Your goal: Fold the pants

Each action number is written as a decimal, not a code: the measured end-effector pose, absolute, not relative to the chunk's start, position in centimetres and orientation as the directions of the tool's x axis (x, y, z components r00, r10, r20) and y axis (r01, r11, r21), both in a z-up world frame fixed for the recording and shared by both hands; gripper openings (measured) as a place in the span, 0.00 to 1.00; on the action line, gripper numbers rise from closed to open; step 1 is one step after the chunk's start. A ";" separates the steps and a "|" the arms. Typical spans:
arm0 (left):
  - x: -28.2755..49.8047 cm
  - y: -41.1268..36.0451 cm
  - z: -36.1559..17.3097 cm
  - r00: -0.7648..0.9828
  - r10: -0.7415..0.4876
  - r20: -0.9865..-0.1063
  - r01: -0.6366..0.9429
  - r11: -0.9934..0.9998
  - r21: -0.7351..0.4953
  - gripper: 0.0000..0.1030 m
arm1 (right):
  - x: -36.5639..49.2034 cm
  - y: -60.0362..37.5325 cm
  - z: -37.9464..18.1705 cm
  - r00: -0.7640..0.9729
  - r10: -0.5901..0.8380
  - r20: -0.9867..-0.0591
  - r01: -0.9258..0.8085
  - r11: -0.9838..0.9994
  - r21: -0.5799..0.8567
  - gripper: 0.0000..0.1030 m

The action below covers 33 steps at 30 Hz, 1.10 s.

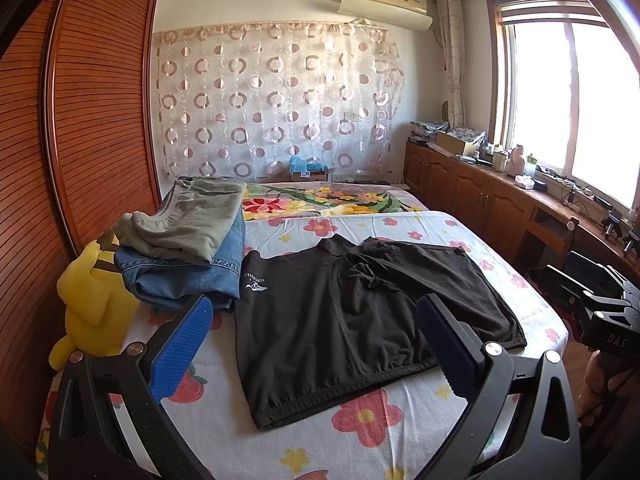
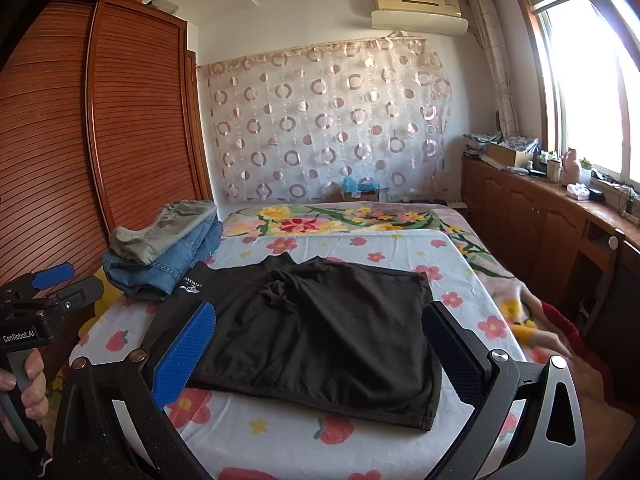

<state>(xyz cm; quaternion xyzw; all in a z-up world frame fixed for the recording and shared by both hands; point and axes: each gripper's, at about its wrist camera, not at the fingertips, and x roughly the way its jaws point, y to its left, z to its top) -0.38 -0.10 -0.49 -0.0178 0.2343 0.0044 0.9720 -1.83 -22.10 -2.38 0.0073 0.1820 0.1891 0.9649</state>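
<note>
Black pants point(image 1: 360, 320) lie spread on the flower-print bed sheet point(image 1: 360, 420), with a small white logo at their left side and a bunched crease near the middle. They show again in the right wrist view as black pants point(image 2: 320, 332). My left gripper point(image 1: 316, 344) hovers above the pants' near edge, open, with nothing between its blue pads. My right gripper point(image 2: 320, 352) is open too, held over the near edge of the pants. The left gripper point(image 2: 52, 284) also shows at the left of the right wrist view, held by a hand.
A stack of folded olive pants point(image 1: 192, 220) on blue jeans point(image 1: 192, 276) sits at the bed's left, beside a yellow plush toy point(image 1: 92, 300). A wooden wardrobe point(image 1: 92, 120) stands left. Wooden cabinets point(image 1: 480, 188) with clutter run under the window at right.
</note>
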 end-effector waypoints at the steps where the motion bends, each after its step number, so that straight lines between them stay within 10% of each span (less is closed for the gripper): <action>1: -0.3 0.0 -0.4 0.891 -0.001 -0.455 -0.017 0.999 -0.036 0.99 | -1.9 -22.2 -2.3 0.863 0.368 -0.347 -0.362 0.928 0.083 1.00; 33: -0.2 0.0 -0.7 0.893 -0.001 -0.449 -0.017 0.999 -0.036 0.99 | -1.6 -22.2 -2.4 0.864 0.377 -0.335 -0.369 0.925 0.089 1.00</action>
